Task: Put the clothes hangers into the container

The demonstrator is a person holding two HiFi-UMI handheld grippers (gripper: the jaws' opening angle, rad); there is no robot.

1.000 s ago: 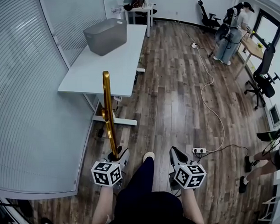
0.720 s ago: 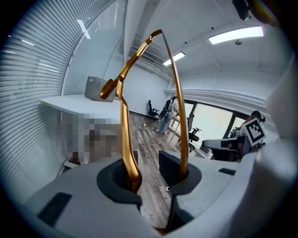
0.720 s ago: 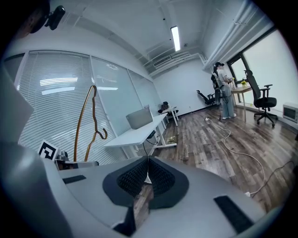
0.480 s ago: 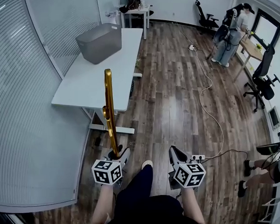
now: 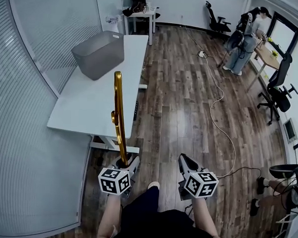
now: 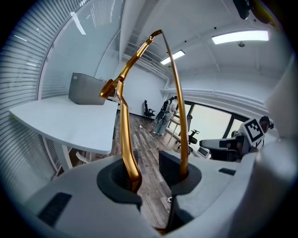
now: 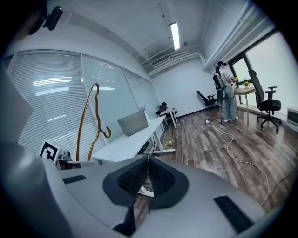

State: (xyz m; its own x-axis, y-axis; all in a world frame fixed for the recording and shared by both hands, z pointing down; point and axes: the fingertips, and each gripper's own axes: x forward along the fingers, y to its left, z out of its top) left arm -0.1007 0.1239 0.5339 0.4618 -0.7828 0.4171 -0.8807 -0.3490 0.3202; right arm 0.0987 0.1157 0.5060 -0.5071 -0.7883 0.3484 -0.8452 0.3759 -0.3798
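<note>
The left tongs [image 5: 125, 164] are clamped on the lower end of 1 gold clothes hanger [image 5: 118, 115], which rises nearly upright from between the jaws, its 2 arms running up past the pads. It is held over the wooden floor [image 5: 188, 107], beside the near end of the white table [image 5: 91, 104]. The grey container [image 5: 98, 48] sits at the table's far end, well apart from the hanger. The right tongs [image 5: 184, 163] are closed on nothing, jaws together.

Left tongs [image 5: 127, 164] clamped on hanger [image 5: 118, 115], right tongs [image 5: 185, 163] closed empty; both side by side, pointing forward.
</note>
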